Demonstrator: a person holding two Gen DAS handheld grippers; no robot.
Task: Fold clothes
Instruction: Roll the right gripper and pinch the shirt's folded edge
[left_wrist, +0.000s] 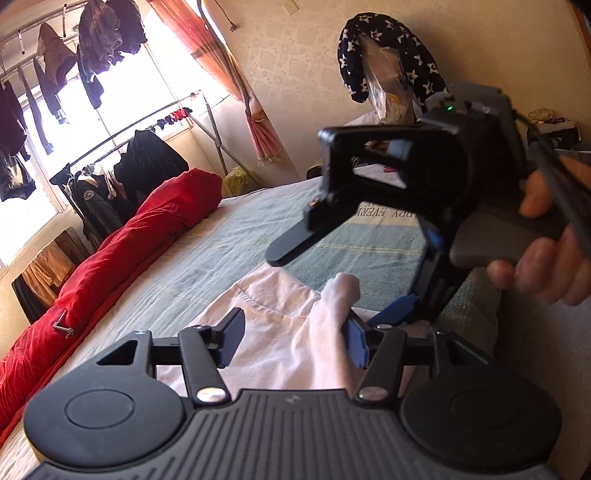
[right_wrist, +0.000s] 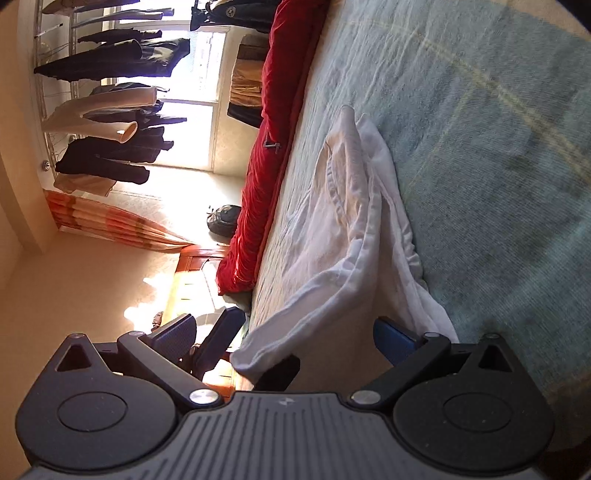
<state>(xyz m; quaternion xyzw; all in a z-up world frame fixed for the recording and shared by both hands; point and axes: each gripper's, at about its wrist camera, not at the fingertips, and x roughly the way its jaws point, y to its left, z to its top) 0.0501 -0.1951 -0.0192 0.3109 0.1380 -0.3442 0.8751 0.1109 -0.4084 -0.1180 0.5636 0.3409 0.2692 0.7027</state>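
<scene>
A white garment (left_wrist: 288, 332) (right_wrist: 351, 221) lies crumpled on the blue-green bed cover (left_wrist: 221, 251). My left gripper (left_wrist: 293, 341) stands half open just above it, with cloth filling the gap and neither pad pressing. One raised corner of the garment (left_wrist: 341, 290) is bunched up against its right finger. My right gripper (left_wrist: 332, 284) comes in from the right, jaws wide open, one finger above that corner and the blue one below it. In the rolled right wrist view my right gripper (right_wrist: 284, 336) frames the lifted corner (right_wrist: 255, 354), beside the left gripper's fingers (right_wrist: 225, 332).
A rolled red quilt (left_wrist: 147, 236) (right_wrist: 269, 147) runs along the bed's far edge. Behind it a rack of dark clothes (left_wrist: 140, 162) stands at the bright window. A star-patterned cloth (left_wrist: 388, 55) hangs by the wall. A hand (left_wrist: 546, 273) holds the right gripper.
</scene>
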